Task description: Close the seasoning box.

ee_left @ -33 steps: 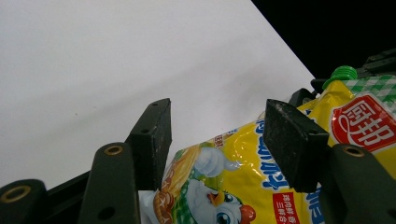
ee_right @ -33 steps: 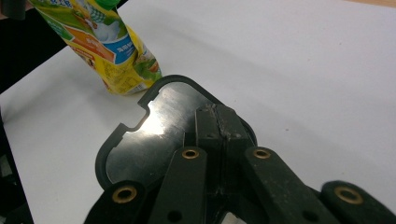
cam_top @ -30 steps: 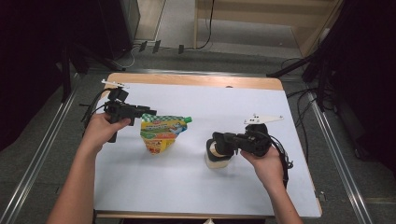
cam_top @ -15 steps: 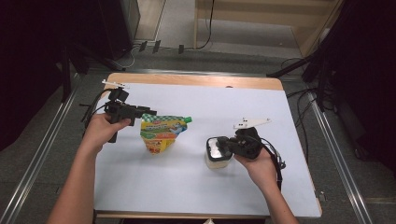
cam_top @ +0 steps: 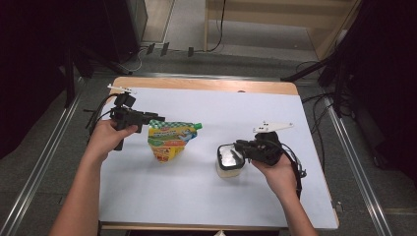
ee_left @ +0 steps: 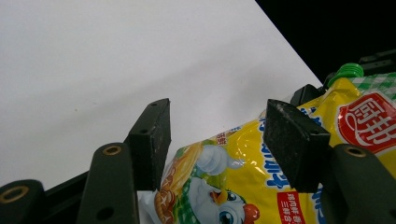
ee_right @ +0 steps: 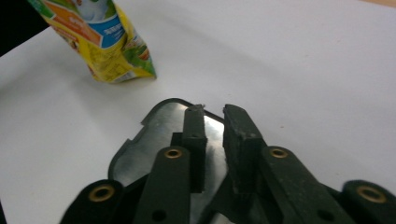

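A yellow spouted pouch [cam_top: 169,141] with a green cap [cam_top: 199,126] stands left of centre on the white table [cam_top: 246,108]. My left gripper [cam_top: 147,119] is at its upper left corner. In the left gripper view the jaws [ee_left: 217,126] stand wide apart over the pouch [ee_left: 243,177], with a gap at the left pad [ee_left: 152,135]. My right gripper [cam_top: 237,147] is over a white cup with a foil lid [cam_top: 229,161]. Its jaws [ee_right: 212,112] have just been opening; they stand slightly apart above the lid [ee_right: 154,135] with nothing between them.
The wooden table edge [cam_top: 206,84] runs along the back. Metal rails [cam_top: 44,162] flank the table, and cables [cam_top: 317,101] lie on the floor at the right. White table surface stretches between pouch and cup and along the front.
The right hand has shifted slightly over the cup, and its grey plate swung left and back. The left hand and the pouch have kept still.
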### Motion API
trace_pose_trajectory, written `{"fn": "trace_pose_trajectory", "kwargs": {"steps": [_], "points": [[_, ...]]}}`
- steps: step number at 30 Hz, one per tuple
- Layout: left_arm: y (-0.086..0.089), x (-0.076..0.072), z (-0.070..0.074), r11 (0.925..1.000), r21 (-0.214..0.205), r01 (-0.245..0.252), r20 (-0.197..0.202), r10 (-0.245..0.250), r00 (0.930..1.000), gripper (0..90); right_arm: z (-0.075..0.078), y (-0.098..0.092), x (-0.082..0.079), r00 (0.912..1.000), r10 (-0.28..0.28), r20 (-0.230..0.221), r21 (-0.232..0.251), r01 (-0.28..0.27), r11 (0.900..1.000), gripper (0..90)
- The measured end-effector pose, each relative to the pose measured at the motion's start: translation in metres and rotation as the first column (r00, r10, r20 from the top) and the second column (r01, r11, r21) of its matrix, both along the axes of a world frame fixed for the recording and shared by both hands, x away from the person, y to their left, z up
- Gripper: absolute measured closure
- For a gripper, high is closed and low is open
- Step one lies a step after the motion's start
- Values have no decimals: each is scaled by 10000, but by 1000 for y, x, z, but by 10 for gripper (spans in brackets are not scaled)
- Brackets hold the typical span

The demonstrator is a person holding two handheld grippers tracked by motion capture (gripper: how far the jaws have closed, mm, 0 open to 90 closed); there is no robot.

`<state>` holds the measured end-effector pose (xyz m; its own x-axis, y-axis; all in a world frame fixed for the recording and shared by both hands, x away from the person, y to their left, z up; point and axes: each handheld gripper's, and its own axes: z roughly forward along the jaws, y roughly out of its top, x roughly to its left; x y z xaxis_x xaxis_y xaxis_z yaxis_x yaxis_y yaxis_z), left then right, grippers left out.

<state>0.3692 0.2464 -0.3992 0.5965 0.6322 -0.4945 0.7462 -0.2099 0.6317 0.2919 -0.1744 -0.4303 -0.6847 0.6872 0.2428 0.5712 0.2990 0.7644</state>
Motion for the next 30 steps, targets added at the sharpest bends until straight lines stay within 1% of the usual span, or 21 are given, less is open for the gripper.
{"fn": "trace_pose_trajectory", "kwargs": {"steps": [4, 7, 10, 14, 16, 18, 20, 21, 24, 26, 30], "points": [[1, 0, 0, 10000, -2, -20, -1, 20, 10000, 423, 0, -11, 4, 9994, -324, 78, 130, 323, 9994, 717], [1, 0, -1, 10000, -25, -48, -24, 48, 10000, 422, 0, -21, 6, 9982, -590, -59, 287, 592, 9978, 684], [1, 1, -1, 10000, 3, -45, -45, 45, 10000, 422, -1, -29, 8, 9966, -822, -64, 331, 823, 9961, 626], [1, 1, -2, 10000, -6, -68, -79, 68, 9999, 421, -3, -41, 12, 9938, -1102, -118, 376, 1106, 9932, 574], [1, 1, -2, 10000, -2, -84, -79, 84, 9999, 422, -5, -46, 14, 9925, -1224, -36, 377, 1224, 9918, 538], [2, 1, -3, 10000, 7, -71, -92, 71, 9999, 421, -7, -51, 15, 9916, -1293, 9, 398, 1292, 9908, 520], [2, 1, -3, 10000, -5, -78, -114, 78, 9999, 421, -10, -55, 16, 9911, -1331, 74, 313, 1328, 9907, 498], [2, 1, -3, 10000, -20, -71, -124, 71, 9999, 421, -12, -57, 17, 9909, -1347, 44, 325, 1345, 9904, 494], [3, 2, -4, 9999, -72, -86, -102, 85, 9999, 418, -18, -63, 19, 9909, -1331, 211, 367, 1322, 9905, 472], [3, 2, -4, 9999, -50, -100, -115, 100, 9999, 417, -21, -66, 20, 9894, -1421, 304, 312, 1412, 9895, 454], [3, 2, -5, 9999, -27, -126, -169, 126, 9998, 417, -27, -73, 23, 9860, -1662, 153, 287, 1657, 9858, 439]]}}
